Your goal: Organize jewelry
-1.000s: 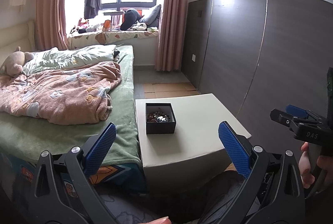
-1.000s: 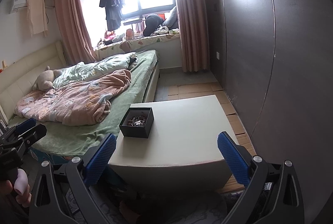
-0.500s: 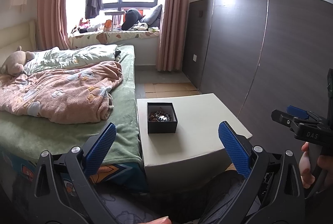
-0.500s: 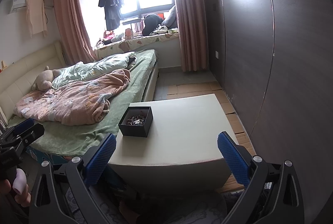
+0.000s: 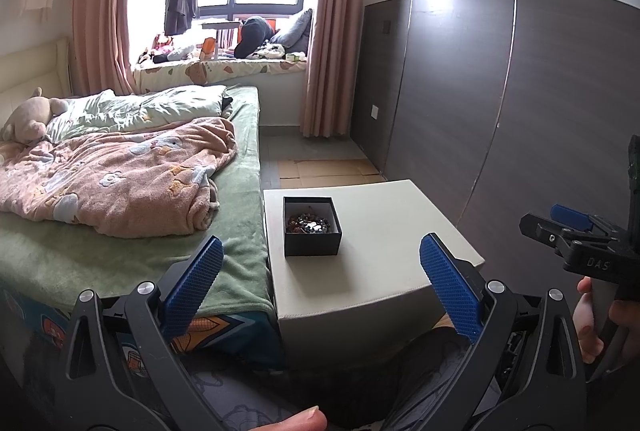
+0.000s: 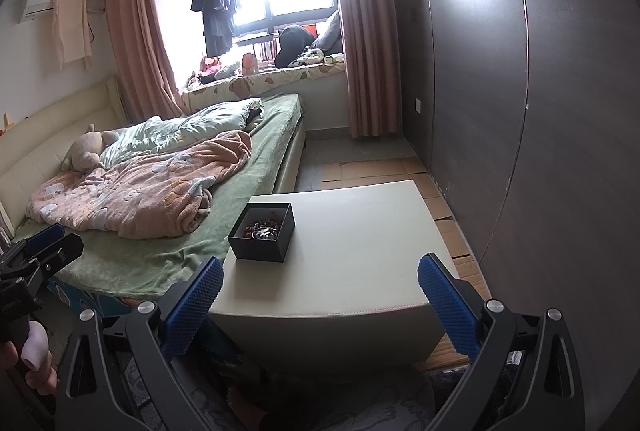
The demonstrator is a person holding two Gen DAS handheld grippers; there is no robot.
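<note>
- My left gripper [image 5: 320, 275] hangs released, blue pads spread wide, short of the counter [image 5: 384, 231].
- My right gripper [image 6: 320, 287] is released too, nothing in it.
- The black jewelry box [image 5: 312, 227] sits open on the counter's left side, beside the bed [image 5: 132, 231], beads [image 6: 262, 229] heaped inside.

Low white table [image 5: 384, 271] beside the bed [image 5: 236, 255]; black jewelry box [image 5: 311, 231] near its left edge

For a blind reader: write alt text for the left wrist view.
Open blue-padded tongs frame a black box of beaded jewelry on a white table, beside a bed with a pink blanket.
</note>
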